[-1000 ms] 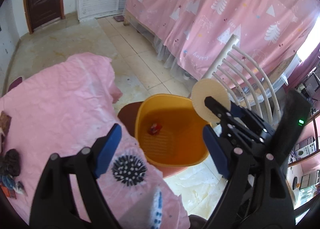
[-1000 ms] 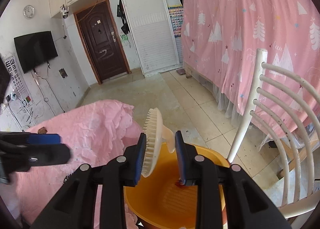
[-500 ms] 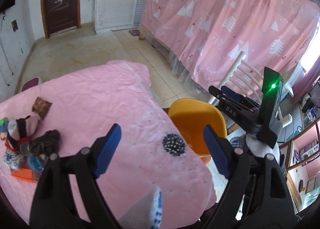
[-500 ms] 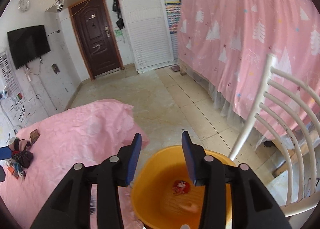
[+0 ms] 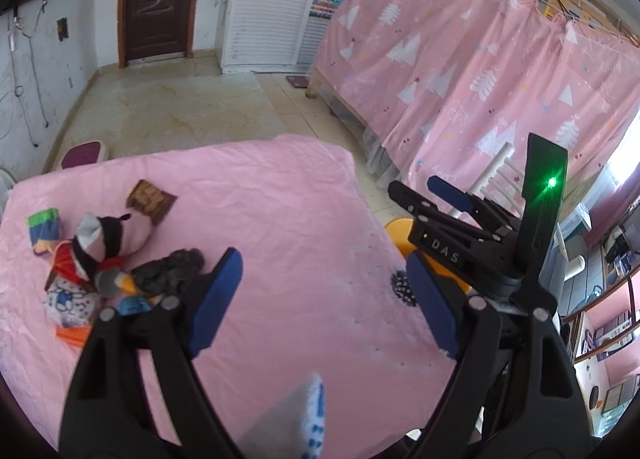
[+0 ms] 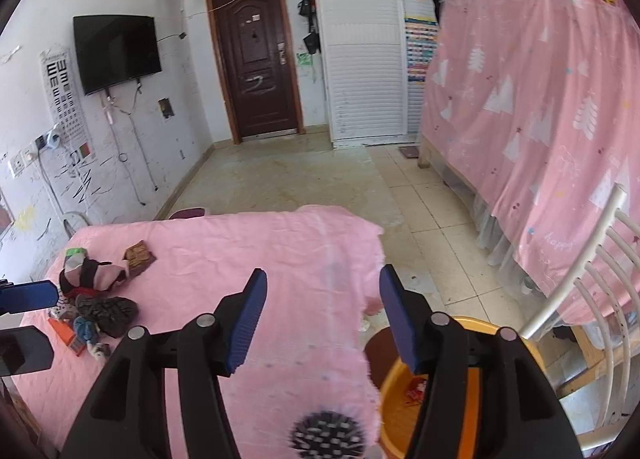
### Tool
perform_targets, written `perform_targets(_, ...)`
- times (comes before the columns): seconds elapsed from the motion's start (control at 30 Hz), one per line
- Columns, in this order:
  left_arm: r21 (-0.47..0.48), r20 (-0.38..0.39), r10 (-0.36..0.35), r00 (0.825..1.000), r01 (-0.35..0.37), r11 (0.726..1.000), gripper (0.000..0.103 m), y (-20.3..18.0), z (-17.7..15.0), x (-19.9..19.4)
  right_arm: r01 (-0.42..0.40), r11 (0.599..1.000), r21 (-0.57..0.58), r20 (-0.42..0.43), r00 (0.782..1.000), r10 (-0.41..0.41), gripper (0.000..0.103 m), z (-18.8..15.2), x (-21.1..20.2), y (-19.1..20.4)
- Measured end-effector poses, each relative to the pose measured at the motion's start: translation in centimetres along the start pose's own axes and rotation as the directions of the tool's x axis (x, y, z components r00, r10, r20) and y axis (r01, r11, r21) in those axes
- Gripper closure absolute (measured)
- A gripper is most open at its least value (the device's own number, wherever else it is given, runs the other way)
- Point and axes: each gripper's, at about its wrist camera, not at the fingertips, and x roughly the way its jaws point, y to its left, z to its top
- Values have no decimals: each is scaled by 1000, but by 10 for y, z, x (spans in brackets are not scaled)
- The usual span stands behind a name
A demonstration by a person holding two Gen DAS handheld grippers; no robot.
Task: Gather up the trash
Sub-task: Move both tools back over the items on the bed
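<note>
Trash (image 6: 416, 389) lies in the orange basin (image 6: 400, 399); right gripper (image 6: 322, 319) opening empty, left gripper (image 5: 324, 299) wide.

We see a round orange plastic basin (image 6: 472, 383) standing upright on the floor beside the pink-covered counter (image 6: 248, 251), with a small red wrapper (image 6: 416, 386) inside. A brown snack wrapper (image 5: 151, 201) lies flat on the counter beside a heap of mixed litter (image 5: 100, 263).

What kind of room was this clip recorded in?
Most likely a lived-in bedroom at home: a bed draped in a pink tree-print curtain, a black wall-mounted television, and a table under a pink cloth strewn with wrappers.
</note>
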Motion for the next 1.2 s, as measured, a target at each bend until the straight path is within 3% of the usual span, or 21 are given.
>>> perform_targets(0.3,-64,40,126,991,-123,990,19,58,-7,-18,-79,994,-77,-45,996,76,46,1,24,74)
perform_targets(0.6,-73,43,272,961,-269,960,18,113,-23,-35,-209,971,-118,-110,974,197,39,-2,46,138)
perform_targets(0.7,-90,35,280,959,-276,957,13,132,-27,-37,-237,963,-128,-124,967,221,36,-5,52,154)
perform_targets(1.0,-109,2,302,953,-300,948,12,171,-36,-34,-292,949,-115,-191,944,268,30,-15,72,173)
perform_targets(1.2,-112,-29,270,962,-272,956,12,187,-44,-23,-329,937,-115,-222,928,299,28,-24,77,178)
